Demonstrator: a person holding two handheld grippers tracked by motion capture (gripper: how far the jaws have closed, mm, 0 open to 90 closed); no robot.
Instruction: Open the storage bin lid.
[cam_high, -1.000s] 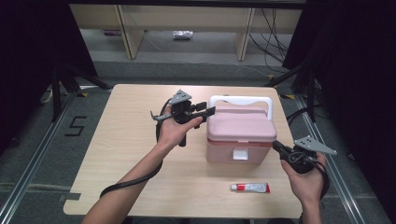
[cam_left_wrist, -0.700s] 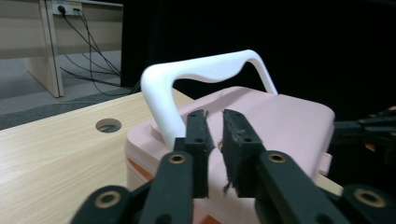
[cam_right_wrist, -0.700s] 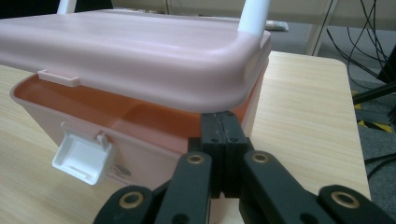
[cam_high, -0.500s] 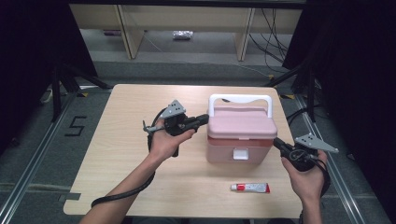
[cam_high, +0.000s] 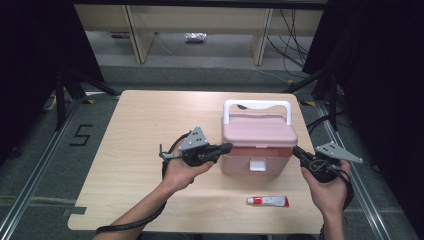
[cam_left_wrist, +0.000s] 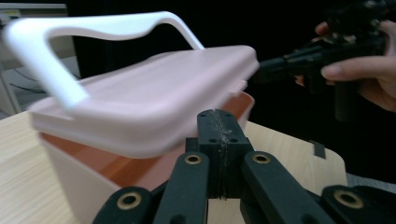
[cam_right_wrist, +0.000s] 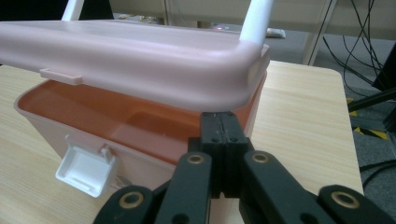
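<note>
A pink box with a white handle stands right of the table's middle. Its lid is raised a little at the front, so a gap shows the orange inside. The white front latch hangs open. My left gripper is shut, its tip at the box's left side just under the lid's rim. My right gripper is shut too, its tip under the lid's right corner. Neither holds anything.
A small white and red tube lies on the table in front of the box, near the front edge. The table's right edge is close behind my right hand. Shelving and cables stand beyond the far edge.
My left gripper has come down from the box's top left corner to its left side, nearer the person. The lid's front now stands raised. The right gripper has barely moved.
</note>
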